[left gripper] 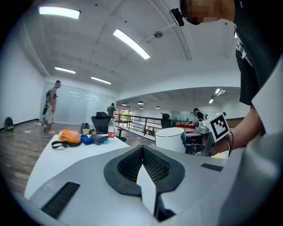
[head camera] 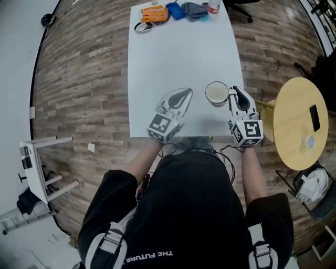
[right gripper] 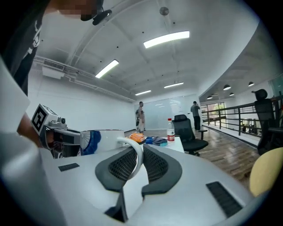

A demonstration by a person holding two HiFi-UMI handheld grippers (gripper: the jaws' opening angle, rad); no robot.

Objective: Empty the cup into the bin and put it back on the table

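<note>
A: Where to find the cup [head camera: 216,93]?

B: Over the white table [head camera: 178,58], close to the near right corner. White, mouth up. Hard to tell whether standing on the top or held just above it.

A: And next to the right gripper [head camera: 234,92]?

B: Right at it, on its left side. Thin white handle [right gripper: 136,152] squeezed between the 2 dark pads [right gripper: 117,165]. Clamped tight on that handle, with the cup body just past the tips. Blue patch on the cup's side.

A: Left gripper [head camera: 187,93]?

B: Pinched closed on nothing, pads pressed together. Near the cup, on its other side, not touching. Both grippers side by side at the near edge, cup between them.

A: What else on the table?

B: All at the far end: 1 orange bag [head camera: 154,14], 1 blue thing [head camera: 174,10], 1 grey cloth [head camera: 194,10] and 1 bottle [head camera: 213,6] with red on it. Well apart from the cup. Bare white top in between.

A: And the room?

B: Wood floor [head camera: 89,79] all around. Round yellow table [head camera: 294,131] on the right, with 1 dark flat thing [head camera: 314,117] on it. Black chair [right gripper: 188,130] past the far end, a railing [right gripper: 247,119], long lights on a white ceiling, and a few people [right gripper: 140,115] far off.
</note>
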